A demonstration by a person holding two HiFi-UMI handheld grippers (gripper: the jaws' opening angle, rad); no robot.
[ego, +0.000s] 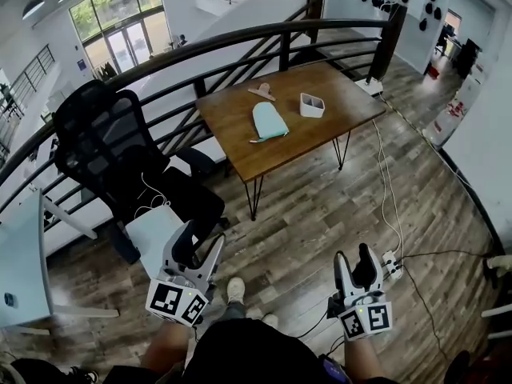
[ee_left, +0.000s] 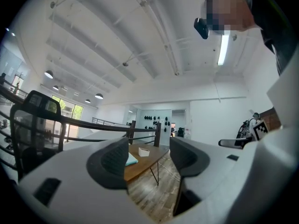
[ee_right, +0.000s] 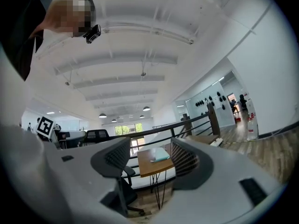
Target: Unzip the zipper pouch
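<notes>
Zipper pouch is gripped by neither tool: the left gripper and right gripper, at lower frame, show fingers wide apart and empty. The pouch lies flat on the table, upper centre, near a white box.

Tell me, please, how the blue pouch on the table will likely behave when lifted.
The pouch lies flat and thin, so it is probably floppy and light. On the smooth table it may slide if pushed.
</notes>
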